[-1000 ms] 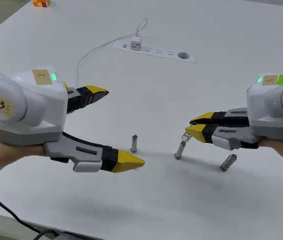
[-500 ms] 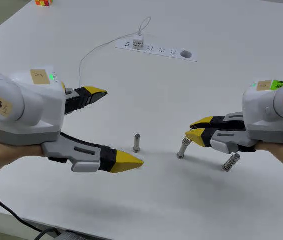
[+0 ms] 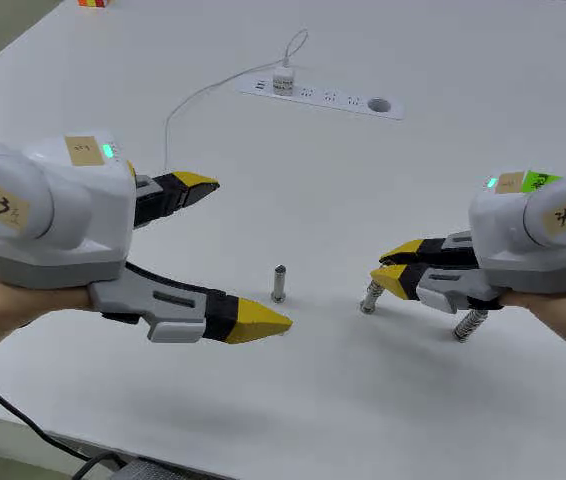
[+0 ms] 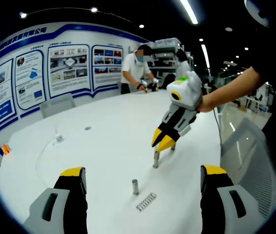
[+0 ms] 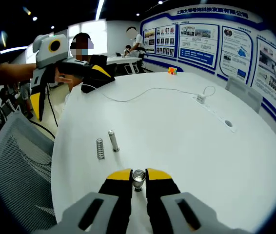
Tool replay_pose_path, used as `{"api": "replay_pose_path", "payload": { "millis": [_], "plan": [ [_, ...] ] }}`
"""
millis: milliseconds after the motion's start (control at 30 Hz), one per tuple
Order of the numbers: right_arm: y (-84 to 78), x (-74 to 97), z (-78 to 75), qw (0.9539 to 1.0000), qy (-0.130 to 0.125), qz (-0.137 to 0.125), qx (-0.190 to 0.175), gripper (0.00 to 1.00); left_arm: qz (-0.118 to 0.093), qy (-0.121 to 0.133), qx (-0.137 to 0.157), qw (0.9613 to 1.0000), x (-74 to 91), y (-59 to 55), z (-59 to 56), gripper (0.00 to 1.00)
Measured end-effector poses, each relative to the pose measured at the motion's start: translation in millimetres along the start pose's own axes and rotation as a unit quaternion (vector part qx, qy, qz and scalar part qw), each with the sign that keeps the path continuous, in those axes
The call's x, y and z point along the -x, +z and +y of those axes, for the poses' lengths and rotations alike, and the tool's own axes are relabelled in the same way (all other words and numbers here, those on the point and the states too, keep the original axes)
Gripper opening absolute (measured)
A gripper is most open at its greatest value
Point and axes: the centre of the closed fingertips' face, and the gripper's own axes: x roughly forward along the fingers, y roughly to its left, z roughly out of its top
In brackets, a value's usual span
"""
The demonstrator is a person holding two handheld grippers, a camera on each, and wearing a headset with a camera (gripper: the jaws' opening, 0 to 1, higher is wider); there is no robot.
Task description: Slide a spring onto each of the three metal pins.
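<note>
Yellow-tipped right hand-held gripper [image 5: 138, 175] clenches a half-hidden spring [image 5: 138, 179]; left hand-held gripper [image 4: 143, 171] gapes.

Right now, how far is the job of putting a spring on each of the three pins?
Done: one spring sits on the right pin in the head view. In hand: the right gripper is shut on a second spring at the middle pin. Left: the bare pin, with a loose spring lying beside it; the left gripper is open.

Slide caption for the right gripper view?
Right claw shut on a spring, with a bare pin standing and a loose spring lying beyond on the white table.
</note>
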Motion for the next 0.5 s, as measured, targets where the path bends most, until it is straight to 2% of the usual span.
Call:
{"api": "replay_pose_path", "payload": {
  "millis": [500],
  "plan": [
    [-11.1,-8.8,3.6,0.9989,-0.001,0.027,0.037,0.11,0.006,-0.004,0.005,1.0,-0.3,-4.2,-3.1,0.99]
  ]
}}
